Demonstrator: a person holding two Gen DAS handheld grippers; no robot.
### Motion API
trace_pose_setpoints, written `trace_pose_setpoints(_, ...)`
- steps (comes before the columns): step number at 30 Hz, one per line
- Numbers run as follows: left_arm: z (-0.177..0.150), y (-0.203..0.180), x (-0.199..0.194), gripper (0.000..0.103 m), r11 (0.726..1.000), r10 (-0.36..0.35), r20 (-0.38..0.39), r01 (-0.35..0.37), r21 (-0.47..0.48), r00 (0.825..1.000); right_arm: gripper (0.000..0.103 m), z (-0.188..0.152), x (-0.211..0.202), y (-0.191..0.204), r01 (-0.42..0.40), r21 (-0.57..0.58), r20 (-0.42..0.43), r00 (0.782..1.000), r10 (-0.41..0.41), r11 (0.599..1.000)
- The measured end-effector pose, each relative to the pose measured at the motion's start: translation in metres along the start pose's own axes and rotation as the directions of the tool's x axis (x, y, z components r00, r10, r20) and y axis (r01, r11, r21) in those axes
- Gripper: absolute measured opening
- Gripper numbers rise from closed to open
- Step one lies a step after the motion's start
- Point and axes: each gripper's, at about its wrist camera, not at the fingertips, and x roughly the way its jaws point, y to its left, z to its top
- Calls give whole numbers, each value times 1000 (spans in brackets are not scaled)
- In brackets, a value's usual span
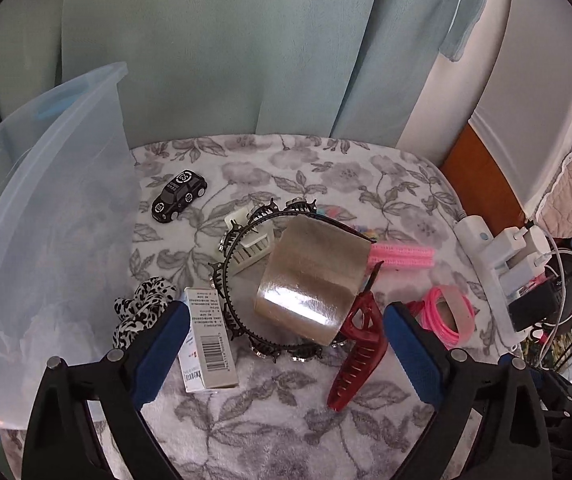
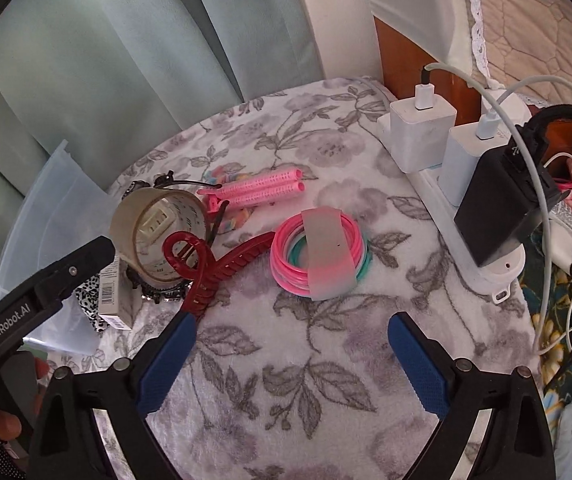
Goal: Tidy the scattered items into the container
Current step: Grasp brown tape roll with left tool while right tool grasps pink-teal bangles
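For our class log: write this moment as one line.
left hand-held gripper: open | right hand-held gripper: open | clear plastic container: no items visible

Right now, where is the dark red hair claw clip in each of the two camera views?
Left wrist view: the dark red claw clip lies low and right of centre, between the open fingers of the left gripper.
Right wrist view: the clip lies left of centre, by the left finger of the right gripper.
Shared landmark: the brown tape roll, which the clip leans against.
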Motion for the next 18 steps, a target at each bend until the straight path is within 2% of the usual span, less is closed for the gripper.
trace_pose_setpoints(3,5,-1,13,92,1000,1,-14,-1,15,1000,96,5,13,-3,12,8,-16,1000,-12,1000)
trace_pose_setpoints(5,7,-1,21,89,1000,-1,-23,1,22,1000,91,7,21,-4,23,11,-25,999,-23,1000)
trace_pose_setpoints(12,12,-5,42,79,999,-16,-44,18,49,999,87,15,45,-14,43,26,-55,998,-42,999)
trace_pose_setpoints(18,15,-7,54,69,998,-37,-58,40,57,998,86,21,53,-18,59,22,-44,997,-58,998)
